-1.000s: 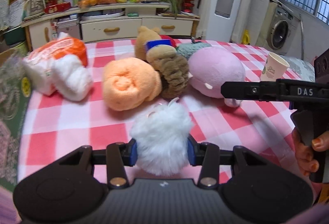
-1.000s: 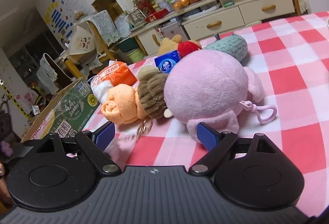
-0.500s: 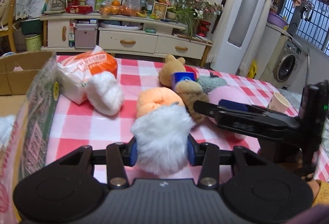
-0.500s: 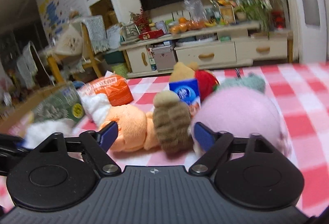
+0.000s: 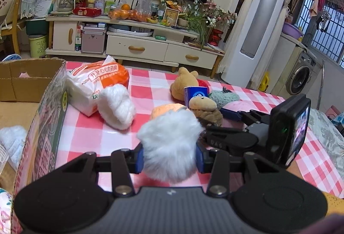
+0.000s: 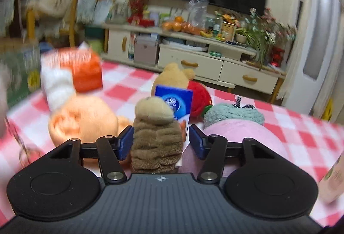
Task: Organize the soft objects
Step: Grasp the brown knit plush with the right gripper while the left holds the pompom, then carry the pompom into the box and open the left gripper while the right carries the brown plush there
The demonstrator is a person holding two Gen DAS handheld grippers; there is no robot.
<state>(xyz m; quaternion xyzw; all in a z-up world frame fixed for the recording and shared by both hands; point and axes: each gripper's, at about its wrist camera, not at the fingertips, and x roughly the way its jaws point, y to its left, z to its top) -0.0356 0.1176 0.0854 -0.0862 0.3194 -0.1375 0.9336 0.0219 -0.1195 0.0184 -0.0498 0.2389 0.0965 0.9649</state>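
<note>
My left gripper [image 5: 168, 156] is shut on a white fluffy pompom [image 5: 169, 141] and holds it above the checked tablecloth [image 5: 90, 133], beside the cardboard box [image 5: 49, 126]. In the right wrist view my right gripper [image 6: 159, 141] straddles a brown plush toy [image 6: 157, 137]; its jaws are closing. The left pad meets the fur, while a small gap shows at the right pad. An orange plush [image 6: 81, 120] lies to its left and a pink plush [image 6: 243, 133] to its right. The right gripper [image 5: 215, 124] also shows in the left wrist view.
Behind the brown toy are a blue tissue pack [image 6: 174, 100], a tan bear [image 6: 172, 77], a red plush [image 6: 200, 98] and a teal knitted piece [image 6: 234, 113]. A white fluffy item [image 5: 117, 107] leans on an orange-white bag [image 5: 96, 81]. A paper cup [image 6: 333, 180] stands at the right.
My right gripper swung left from the pink plush to the brown toy, and its jaws narrowed. My left gripper lifted the pompom and drew back towards the box.
</note>
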